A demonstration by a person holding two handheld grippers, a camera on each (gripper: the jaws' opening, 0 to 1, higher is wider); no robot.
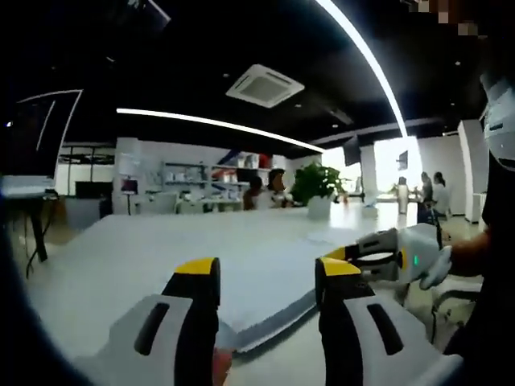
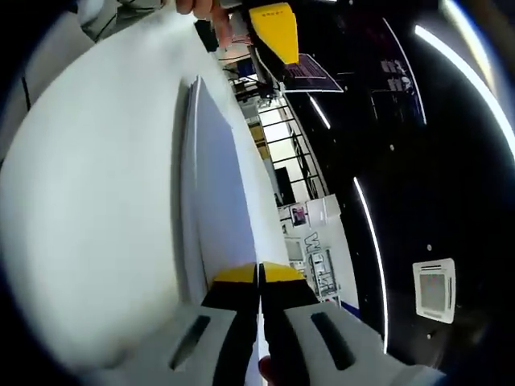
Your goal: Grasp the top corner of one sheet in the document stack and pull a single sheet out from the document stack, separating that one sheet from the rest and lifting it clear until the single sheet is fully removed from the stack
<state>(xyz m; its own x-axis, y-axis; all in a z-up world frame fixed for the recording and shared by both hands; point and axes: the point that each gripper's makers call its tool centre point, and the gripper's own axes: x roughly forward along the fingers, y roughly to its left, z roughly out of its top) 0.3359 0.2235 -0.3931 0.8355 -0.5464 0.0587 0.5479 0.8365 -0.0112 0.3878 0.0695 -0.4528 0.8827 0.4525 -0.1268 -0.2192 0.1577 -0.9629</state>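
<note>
1. White document stack (image 1: 241,273) lies on the table (image 1: 96,265); the left gripper (image 1: 267,277) hovers wide apart and empty over its near edge.
2. Right gripper (image 2: 259,273) pinches one sheet (image 2: 217,201) tight, seen edge-on.
3. Bare tabletop surrounds the stack.

The left hand-held gripper (image 1: 266,283) is pale grey with yellow tips and black slots. The document stack (image 1: 241,269) is plain white, on a whitish desk (image 1: 96,273). The plant (image 1: 316,182) is green in a white pot.
</note>
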